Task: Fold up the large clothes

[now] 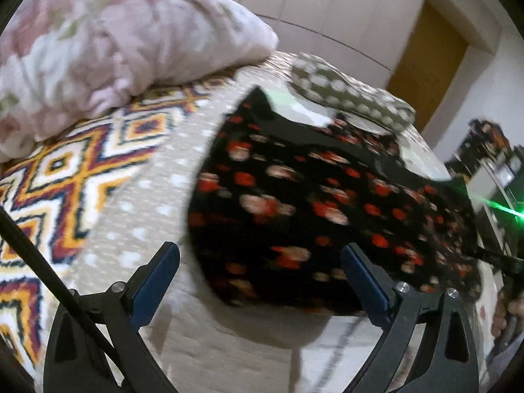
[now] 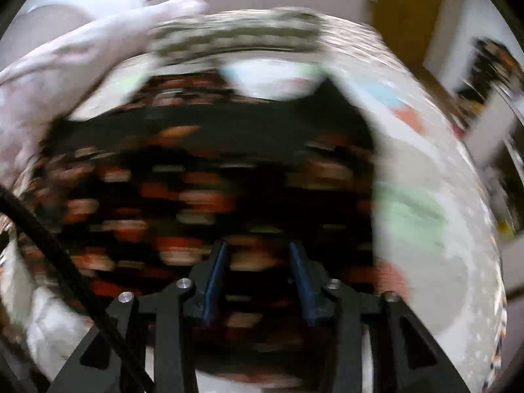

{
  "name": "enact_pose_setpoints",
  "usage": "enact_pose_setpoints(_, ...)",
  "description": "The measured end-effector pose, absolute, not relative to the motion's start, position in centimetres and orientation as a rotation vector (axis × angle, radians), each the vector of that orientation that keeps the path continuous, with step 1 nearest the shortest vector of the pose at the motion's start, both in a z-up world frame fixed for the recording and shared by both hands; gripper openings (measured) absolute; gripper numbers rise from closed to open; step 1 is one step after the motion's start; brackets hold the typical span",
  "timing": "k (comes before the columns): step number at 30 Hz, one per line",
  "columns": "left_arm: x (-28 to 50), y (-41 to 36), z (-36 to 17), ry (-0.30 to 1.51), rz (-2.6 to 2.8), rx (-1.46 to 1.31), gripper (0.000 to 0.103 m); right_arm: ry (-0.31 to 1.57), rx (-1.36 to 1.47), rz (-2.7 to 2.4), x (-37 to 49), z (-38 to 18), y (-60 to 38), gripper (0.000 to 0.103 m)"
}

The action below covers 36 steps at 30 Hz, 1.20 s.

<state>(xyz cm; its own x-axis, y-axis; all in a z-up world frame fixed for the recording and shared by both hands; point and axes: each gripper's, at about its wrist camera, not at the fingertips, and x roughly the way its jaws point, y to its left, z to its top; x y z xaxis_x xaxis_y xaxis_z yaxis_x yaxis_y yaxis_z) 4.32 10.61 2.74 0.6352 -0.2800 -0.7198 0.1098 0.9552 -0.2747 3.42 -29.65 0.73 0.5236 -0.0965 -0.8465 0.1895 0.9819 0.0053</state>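
A black garment with red and pink flowers point(image 1: 311, 203) lies spread on the bed. My left gripper point(image 1: 260, 262) is open and empty, with its jaws wide apart, just above the garment's near edge. In the right wrist view, which is blurred by motion, the same garment point(image 2: 196, 180) fills the middle. My right gripper point(image 2: 258, 258) is above it with its jaws partly open and a clear gap between the blue pads point(image 2: 216, 281). No cloth shows between them.
A beige dotted bedspread point(image 1: 137, 222) covers the bed. A patterned orange and white blanket point(image 1: 65, 177) lies at the left, a pink floral pillow point(image 1: 108, 32) behind it, and a dotted cushion point(image 1: 344, 95) beyond the garment. White wardrobe doors and a wooden door stand behind.
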Motion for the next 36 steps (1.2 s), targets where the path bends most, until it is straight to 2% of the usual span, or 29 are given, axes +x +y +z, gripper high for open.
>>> enact_pose_setpoints(3, 4.2, 7.1, 3.8, 0.863, -0.284, -0.159, 0.099, 0.947, 0.290, -0.199, 1.1, 1.2, -35.1, 0.037)
enact_pose_setpoints(9, 6.3, -1.5, 4.5, 0.907, -0.389, -0.023, 0.099, 0.851, 0.447, -0.159, -3.7, 2.8, -38.7, 0.049)
enact_pose_setpoints(11, 7.8, -3.8, 3.9, 0.922, -0.378, 0.024, 0.097, 0.837, 0.480, -0.128, -4.9, 2.8, -39.0, 0.052)
enact_pose_setpoints(14, 10.9, -5.8, 1.9, 0.990, -0.352, 0.046, 0.089, 0.826, 0.502, -0.102, -6.1, 2.3, -38.9, 0.053)
enact_pose_setpoints(16, 12.4, -6.8, 0.3, 1.032, -0.313, 0.072, 0.089, 0.822, 0.518, -0.084, -6.1, 2.0, -38.7, 0.058)
enact_pose_setpoints(19, 12.3, -8.6, -0.1, 0.987, -0.277, 0.185, 0.090, 0.823, 0.550, -0.056, -6.4, 1.1, -38.8, 0.065)
enact_pose_setpoints(22, 12.2, -9.0, 0.7, 0.982, -0.279, 0.211, 0.090, 0.818, 0.584, -0.038, -6.8, 0.2, -38.9, 0.070)
enact_pose_setpoints(26, 11.6, -6.9, 2.6, 1.002, -0.321, 0.091, 0.089, 0.807, 0.686, -0.015, -7.8, -1.3, -39.1, 0.071)
enact_pose_setpoints(31, 7.9, -3.0, 5.0, 0.942, -0.327, 0.008, 0.089, 0.794, 0.735, -0.002, -10.0, -2.2, -37.6, 0.073)
enact_pose_setpoints(36, 5.3, 1.3, 4.9, 0.908, -0.283, -0.044, 0.089, 0.814, 0.815, 0.007, -10.6, -4.3, -36.4, 0.076)
